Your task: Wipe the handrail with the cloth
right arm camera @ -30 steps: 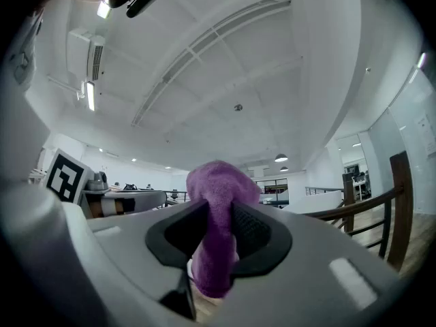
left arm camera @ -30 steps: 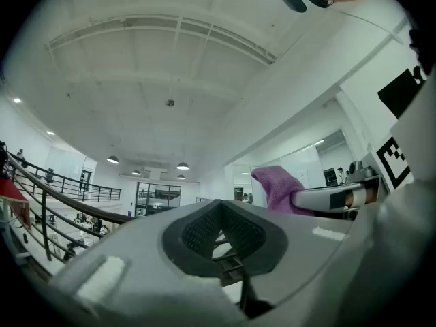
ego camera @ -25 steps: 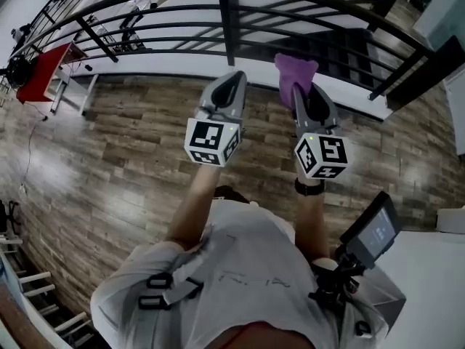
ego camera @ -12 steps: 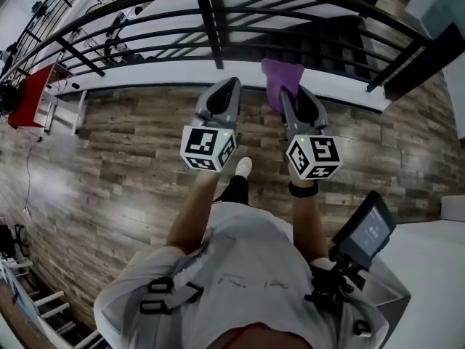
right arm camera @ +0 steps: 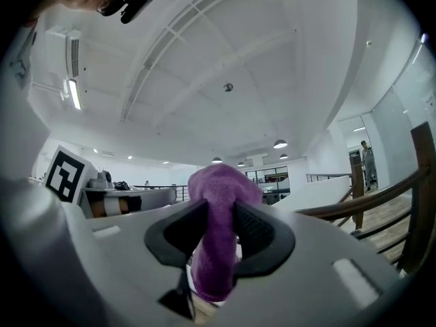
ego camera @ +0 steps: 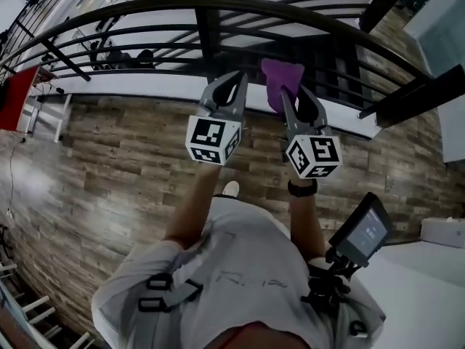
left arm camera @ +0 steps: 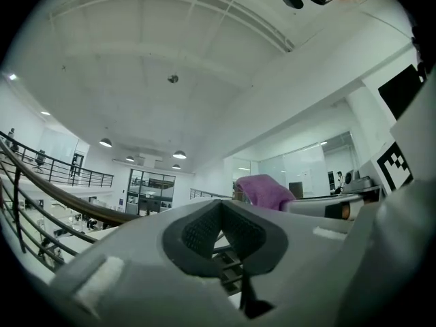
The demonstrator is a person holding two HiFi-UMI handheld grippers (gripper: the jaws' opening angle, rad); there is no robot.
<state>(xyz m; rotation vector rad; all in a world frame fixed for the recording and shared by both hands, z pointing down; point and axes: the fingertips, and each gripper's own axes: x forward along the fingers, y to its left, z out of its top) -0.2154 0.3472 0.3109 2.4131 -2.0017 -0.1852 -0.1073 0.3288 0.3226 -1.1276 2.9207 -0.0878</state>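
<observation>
- Purple cloth (ego camera: 282, 78) is pinched in the right gripper (ego camera: 296, 97); its top bunches up above the fingertips and a tail hangs below the pads.
- Right gripper view: both pads press the cloth (right arm camera: 216, 237) from either side. The wooden handrail (right arm camera: 354, 206) runs off to the right, apart from the cloth.
- Head view: the cloth sits below the dark curved handrail (ego camera: 218, 2), in front of the lower bars. Cannot tell if it touches a bar.
- Left gripper (ego camera: 227, 86) is just beside the right one, on the person's side of the handrail and at about the same height.
- Left gripper view: the jaws meet at the tips with nothing between them (left arm camera: 219, 213). The handrail (left arm camera: 68, 199) runs off to the left.
- Wood-plank floor (ego camera: 109, 151) lies under both grippers, on the near side of the handrail.
</observation>
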